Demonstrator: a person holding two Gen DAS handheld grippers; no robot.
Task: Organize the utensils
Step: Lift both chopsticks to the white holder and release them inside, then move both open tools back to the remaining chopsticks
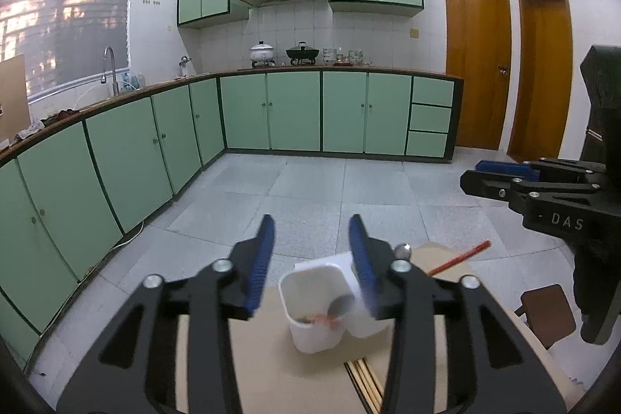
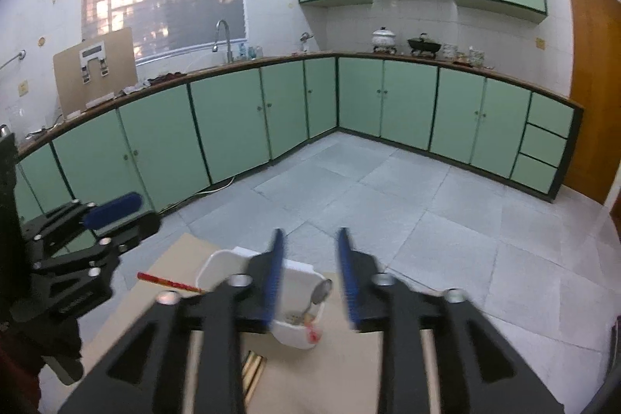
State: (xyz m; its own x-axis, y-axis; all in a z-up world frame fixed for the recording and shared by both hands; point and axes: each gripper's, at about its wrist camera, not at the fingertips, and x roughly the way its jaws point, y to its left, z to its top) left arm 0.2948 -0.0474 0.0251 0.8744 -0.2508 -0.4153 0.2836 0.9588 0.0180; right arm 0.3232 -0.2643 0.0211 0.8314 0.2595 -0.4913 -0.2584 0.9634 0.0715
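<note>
I have both tongs hovering over the desk [image 1: 271, 367], each with its jaws apart and nothing between them. The left tongs [image 1: 310, 258] sit above the white utensil holder [image 1: 314, 301], which stands on the desk. A spoon [image 2: 320, 293] leans inside the holder, bowl up. A red chopstick [image 2: 169, 284] sticks out of the holder. Bamboo chopsticks [image 1: 366, 383] lie flat just in front of the holder. The right tongs [image 2: 308, 274] hang just beside it.

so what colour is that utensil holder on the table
White; the utensil holder shows best in the left wrist view.
</note>
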